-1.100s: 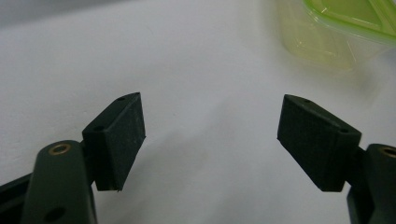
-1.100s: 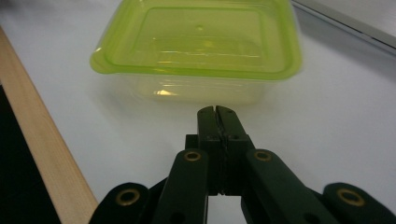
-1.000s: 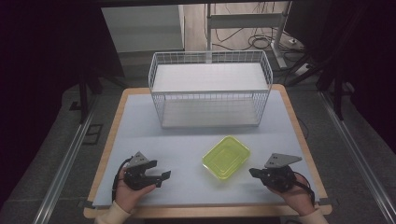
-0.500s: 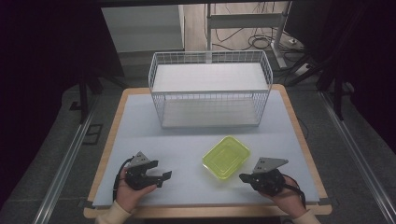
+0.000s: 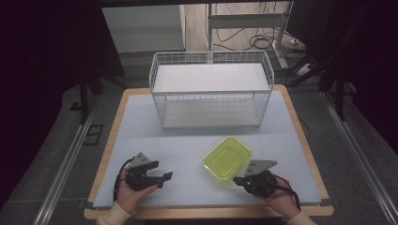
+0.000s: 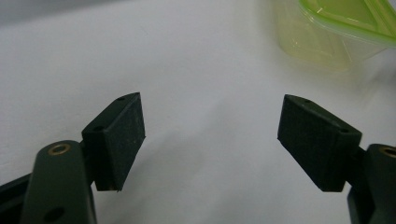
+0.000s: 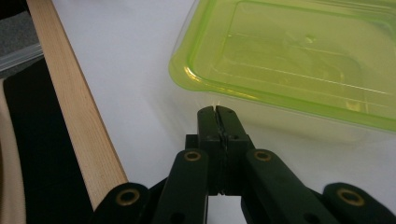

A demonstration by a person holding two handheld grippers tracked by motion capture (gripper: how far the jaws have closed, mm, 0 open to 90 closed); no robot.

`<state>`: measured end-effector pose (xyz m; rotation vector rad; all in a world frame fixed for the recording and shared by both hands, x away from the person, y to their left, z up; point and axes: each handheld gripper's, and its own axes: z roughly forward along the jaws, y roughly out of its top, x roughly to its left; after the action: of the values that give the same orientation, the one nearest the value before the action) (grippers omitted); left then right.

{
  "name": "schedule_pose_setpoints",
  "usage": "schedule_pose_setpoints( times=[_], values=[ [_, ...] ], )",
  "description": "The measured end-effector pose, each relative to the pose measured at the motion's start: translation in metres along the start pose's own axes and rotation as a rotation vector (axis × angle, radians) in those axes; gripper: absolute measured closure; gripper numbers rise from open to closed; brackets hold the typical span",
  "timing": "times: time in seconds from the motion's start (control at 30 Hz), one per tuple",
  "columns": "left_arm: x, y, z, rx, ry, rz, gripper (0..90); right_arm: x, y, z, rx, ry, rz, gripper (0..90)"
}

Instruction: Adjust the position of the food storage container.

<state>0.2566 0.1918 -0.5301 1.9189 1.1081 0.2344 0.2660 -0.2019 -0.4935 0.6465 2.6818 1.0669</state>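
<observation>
Black right claw, jaws pressed together on nothing, tips just short of the lime-green lidded container lying at its 11 o'clock, long axis diagonal on the worktop. Left claw wide open, empty, farther off. Wire basket at 12.

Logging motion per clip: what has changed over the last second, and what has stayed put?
The right gripper slid left along the near edge toward the green container; its fingers are shut with nothing between them, just short of its near wall. The left gripper, open, the container and the wire basket stayed where they were.
</observation>
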Motion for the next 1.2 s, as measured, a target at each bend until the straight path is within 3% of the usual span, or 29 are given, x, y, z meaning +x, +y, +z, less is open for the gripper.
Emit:
schedule_pose_setpoints(
  times=[0.47, 1.2],
  values=[
    [-0.001, 0.0, 0.0, 0.001, 0.0, 0.003, 22.7, 0.005, 0.007, 0.023, 0.04, -0.007, -0.032, 89.9],
    [-0.002, 0.0, 0.0, 0.005, -0.005, 0.012, 22.7, 0.015, 0.024, 0.054, -0.003, -0.073, -0.041, 89.9]
  ],
)
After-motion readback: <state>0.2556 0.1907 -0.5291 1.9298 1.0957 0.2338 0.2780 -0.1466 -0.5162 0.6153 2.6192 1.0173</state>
